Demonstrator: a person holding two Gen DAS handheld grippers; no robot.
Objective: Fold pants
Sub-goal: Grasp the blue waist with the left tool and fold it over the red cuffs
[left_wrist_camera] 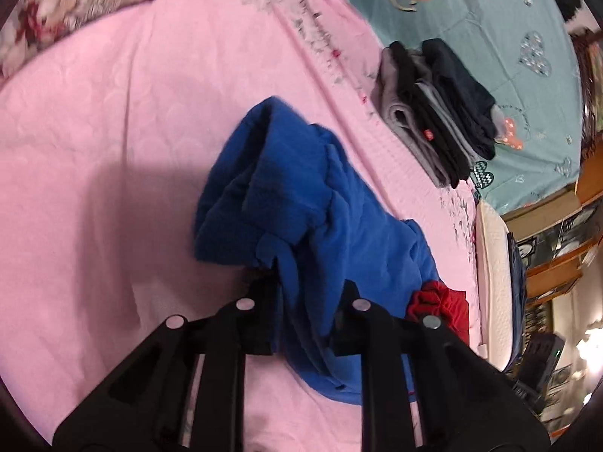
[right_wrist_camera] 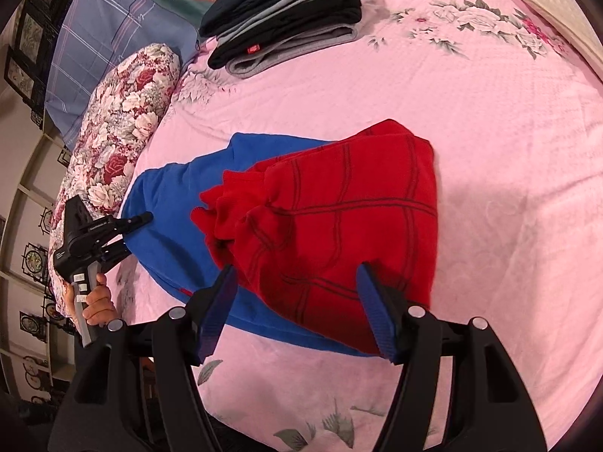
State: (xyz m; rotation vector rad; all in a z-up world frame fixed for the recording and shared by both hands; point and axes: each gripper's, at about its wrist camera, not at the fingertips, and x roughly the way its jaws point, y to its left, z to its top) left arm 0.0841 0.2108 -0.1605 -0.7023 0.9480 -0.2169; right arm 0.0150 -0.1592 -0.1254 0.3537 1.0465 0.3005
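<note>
Soft fleecy pants (right_wrist_camera: 331,226), light, floppy; best gripped at edge, 6 o'clock. Right tool (right_wrist_camera: 297,282) wide, straddling hem. Left tool (left_wrist_camera: 305,293) gapped around blue cloth.

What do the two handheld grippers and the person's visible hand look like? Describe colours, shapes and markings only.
The right gripper has black angular arms, silver round pivot pins and ribbed blue finger pads. The left gripper is black, on a grey handle with white buttons. The left hand is bare-skinned.
</note>
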